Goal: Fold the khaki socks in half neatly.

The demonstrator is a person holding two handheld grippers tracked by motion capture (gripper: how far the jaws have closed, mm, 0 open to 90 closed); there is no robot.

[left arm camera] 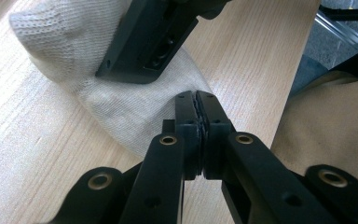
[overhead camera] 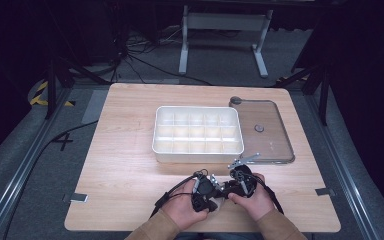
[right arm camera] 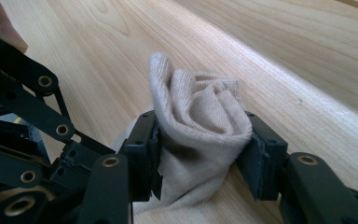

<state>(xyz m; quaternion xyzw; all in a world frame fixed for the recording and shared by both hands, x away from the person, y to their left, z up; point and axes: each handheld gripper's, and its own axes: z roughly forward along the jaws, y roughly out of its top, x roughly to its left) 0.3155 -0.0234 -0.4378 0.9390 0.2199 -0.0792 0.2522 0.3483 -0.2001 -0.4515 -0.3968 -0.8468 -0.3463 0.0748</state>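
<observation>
Gripping the rolled beige sock [right arm camera: 200, 116] at the near edge of the wooden table [overhead camera: 130, 145], we had both tools on it at once. Our right gripper [right arm camera: 200, 149] stood wide, its two pads pressed against either side of the bundled roll, while our left gripper [left arm camera: 199, 126] was pinched nearly flat on a thin edge of the same cloth. In the high view the two grippers sat close together just in front of our hands, near the table's front edge and short of the white divided tray [overhead camera: 198, 132].

To do this step well, we judged that the right jaws should squeeze only enough to keep the roll from springing open, and that the left should keep its hold on the loose end so the cloth stayed taut between them. Any pull ought to be slow and even.

The sock was a soft, fine-ribbed knit, folded into a plump cylinder with curled layers showing at the top. The tray looked like rigid plastic, cut into small square cells; beside it lay a clear flat lid [overhead camera: 267, 132] with rounded corners. The tabletop had a pale, straight wood grain.
</observation>
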